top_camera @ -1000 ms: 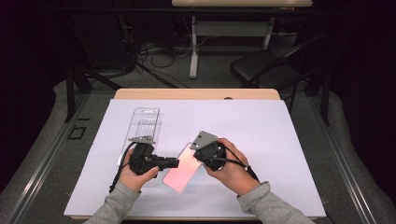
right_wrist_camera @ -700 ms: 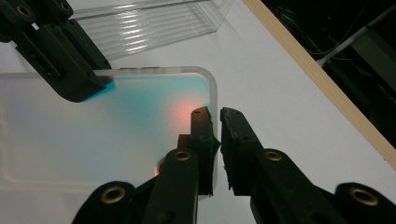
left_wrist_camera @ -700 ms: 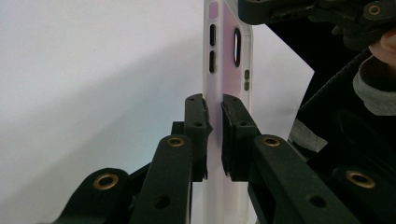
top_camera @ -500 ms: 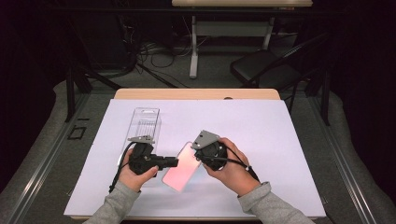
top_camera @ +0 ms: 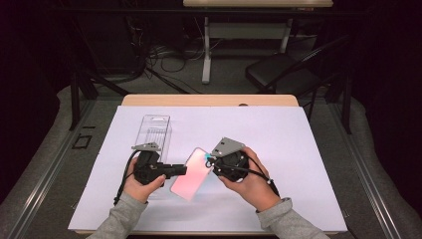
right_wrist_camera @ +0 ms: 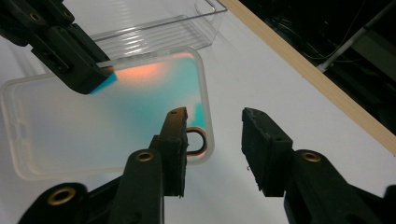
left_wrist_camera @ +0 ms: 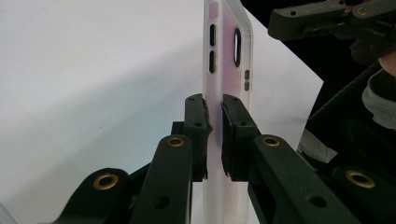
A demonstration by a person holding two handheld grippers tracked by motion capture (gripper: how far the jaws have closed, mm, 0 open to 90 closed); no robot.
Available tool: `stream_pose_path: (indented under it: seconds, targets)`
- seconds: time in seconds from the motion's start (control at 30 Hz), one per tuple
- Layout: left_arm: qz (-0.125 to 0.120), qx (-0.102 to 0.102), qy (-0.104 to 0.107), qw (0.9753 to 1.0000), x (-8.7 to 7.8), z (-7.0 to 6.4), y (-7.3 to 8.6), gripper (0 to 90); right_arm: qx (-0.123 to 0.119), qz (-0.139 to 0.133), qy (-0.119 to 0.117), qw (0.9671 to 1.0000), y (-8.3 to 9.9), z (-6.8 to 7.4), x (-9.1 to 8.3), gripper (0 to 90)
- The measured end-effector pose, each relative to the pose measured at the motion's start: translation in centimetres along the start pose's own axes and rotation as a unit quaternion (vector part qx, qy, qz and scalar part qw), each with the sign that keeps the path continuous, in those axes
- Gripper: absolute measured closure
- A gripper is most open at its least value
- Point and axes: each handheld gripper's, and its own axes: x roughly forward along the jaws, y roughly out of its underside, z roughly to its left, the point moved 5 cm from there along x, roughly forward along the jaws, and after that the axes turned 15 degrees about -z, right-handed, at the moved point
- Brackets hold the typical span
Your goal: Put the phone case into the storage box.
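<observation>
Pinching phone case (left_wrist_camera: pixel 227 60) edge-on, L claw (left_wrist_camera: pixel 214 133); R claw (right_wrist_camera: pixel 214 149) open beside.

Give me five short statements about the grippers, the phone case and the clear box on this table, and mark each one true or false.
1. The left gripper is clamped on the phone case. True.
2. The right gripper is shut on the case. False: its jaws stand apart with nothing between them.
3. The clear box sits beyond the left hand. True.
4. The case lies inside the clear box. False: it is outside it, between the two grippers.
5. The table cover is black. False: it is white.
</observation>
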Motion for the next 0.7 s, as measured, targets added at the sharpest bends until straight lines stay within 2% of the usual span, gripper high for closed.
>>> stream_pose_path:
  seconds: [0.27, 0.43, 0.5, 0.53, 0.57, 0.6, 0.67, 0.7]
  targets:
    - [-0.01, 0.002, -0.008, 0.9999, -0.4, 0.3, -0.3, 82.1, 0.004, -0.008, -0.001, 1.0, 0.1, -0.4, -0.4, 56.1]
    - [-0.016, 0.004, -0.013, 0.9998, -0.7, 0.5, -0.5, 82.1, -0.007, -0.035, 0.008, 0.9993, -0.2, -0.6, -0.5, 54.5]
    - [-0.019, 0.005, -0.013, 0.9997, -0.7, 0.5, -0.5, 82.1, 0.013, -0.044, -0.005, 0.9989, -0.3, -0.7, -0.5, 54.5]
    - [-0.02, 0.006, -0.013, 0.9997, -0.8, 0.5, -0.5, 82.1, 0.013, -0.044, -0.005, 0.9989, -0.3, -0.7, -0.5, 54.5]
    - [-0.022, 0.007, -0.014, 0.9996, -0.8, 0.5, -0.5, 82.1, 0.024, -0.057, -0.003, 0.9981, -0.5, -0.9, -0.5, 51.7]
    - [-0.022, 0.007, -0.015, 0.9996, -0.8, 0.6, -0.6, 82.1, 0.024, -0.057, -0.003, 0.9981, -0.5, -0.9, -0.5, 51.7]
    - [-0.023, 0.009, -0.015, 0.9996, -0.9, 0.7, -0.6, 82.1, 0.039, -0.071, -0.003, 0.9967, -0.7, -1.2, -0.6, 48.7]
    - [-0.024, 0.008, -0.016, 0.9996, -1.0, 0.7, -0.6, 82.1, 0.038, -0.09, 0.007, 0.9952, -0.9, -1.6, -0.7, 45.4]
